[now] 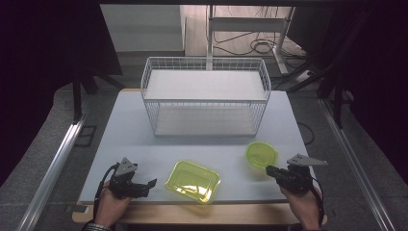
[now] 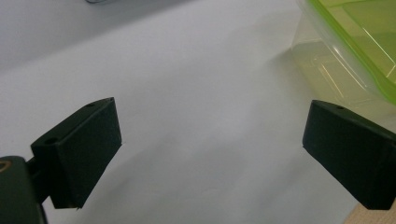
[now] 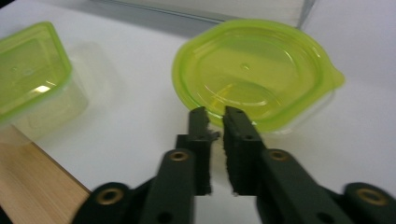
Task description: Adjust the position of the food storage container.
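The right gripper [image 3: 215, 114], jaws nearly closed, pinched the round green container [image 3: 254, 74] rim at six o'clock; best lifted level. The left gripper [image 2: 210, 154] gaped empty.

Wire basket [image 1: 206, 96] stood at the table's [image 1: 120, 134] back, rectangular container [image 1: 192, 181] in front, round container [image 1: 261, 154] to its right, grippers flanking.

A translucent lime-green round container [image 1: 261, 154] at right, a matching rectangular container [image 1: 193, 181] near centre, a white wire basket [image 1: 206, 97] far, pale grey-white table [image 1: 130, 139], black grippers.
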{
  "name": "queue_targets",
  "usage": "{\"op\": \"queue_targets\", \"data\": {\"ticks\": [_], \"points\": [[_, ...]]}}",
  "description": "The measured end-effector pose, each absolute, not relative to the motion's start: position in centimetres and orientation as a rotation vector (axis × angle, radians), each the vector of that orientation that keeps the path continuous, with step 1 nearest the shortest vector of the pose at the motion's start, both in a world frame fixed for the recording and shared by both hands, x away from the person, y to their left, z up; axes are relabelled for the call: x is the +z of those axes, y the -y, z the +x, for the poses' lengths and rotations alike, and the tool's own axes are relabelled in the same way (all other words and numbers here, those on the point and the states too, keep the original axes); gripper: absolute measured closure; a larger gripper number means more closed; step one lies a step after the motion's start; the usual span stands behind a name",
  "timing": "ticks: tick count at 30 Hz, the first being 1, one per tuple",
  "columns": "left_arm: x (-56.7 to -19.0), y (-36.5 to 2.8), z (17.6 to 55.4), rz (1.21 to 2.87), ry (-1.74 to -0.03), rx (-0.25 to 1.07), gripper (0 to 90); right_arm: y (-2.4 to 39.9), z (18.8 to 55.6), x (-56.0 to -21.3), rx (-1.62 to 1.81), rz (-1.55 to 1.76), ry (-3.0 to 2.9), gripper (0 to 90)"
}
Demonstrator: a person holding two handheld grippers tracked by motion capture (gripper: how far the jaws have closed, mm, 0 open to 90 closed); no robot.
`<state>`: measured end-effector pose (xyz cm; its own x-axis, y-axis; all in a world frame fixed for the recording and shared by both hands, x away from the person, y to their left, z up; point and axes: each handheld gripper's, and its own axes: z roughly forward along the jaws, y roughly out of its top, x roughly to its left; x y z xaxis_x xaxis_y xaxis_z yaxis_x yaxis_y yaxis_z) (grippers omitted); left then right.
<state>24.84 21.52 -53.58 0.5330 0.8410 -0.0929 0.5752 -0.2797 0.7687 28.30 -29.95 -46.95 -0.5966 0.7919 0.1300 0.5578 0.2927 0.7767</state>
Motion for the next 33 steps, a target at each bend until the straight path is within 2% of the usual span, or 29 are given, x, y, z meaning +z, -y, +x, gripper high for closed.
{"op": "queue_targets", "data": {"ticks": [5,25,33], "points": [[-53.6,-21.5,24.9,1.982,-1.149,0.431,4.3,28.5,29.5,-46.7,1.201,1.195,-2.331,88.7],[-53.8,-21.4,25.0,2.000,-1.161,0.432,4.7,22.1,35.0,-46.8,1.139,1.101,-2.402,88.7],[-53.8,-21.3,25.0,2.010,-1.158,0.431,4.8,22.0,35.5,-47.3,1.064,1.125,-2.400,88.7]]}}
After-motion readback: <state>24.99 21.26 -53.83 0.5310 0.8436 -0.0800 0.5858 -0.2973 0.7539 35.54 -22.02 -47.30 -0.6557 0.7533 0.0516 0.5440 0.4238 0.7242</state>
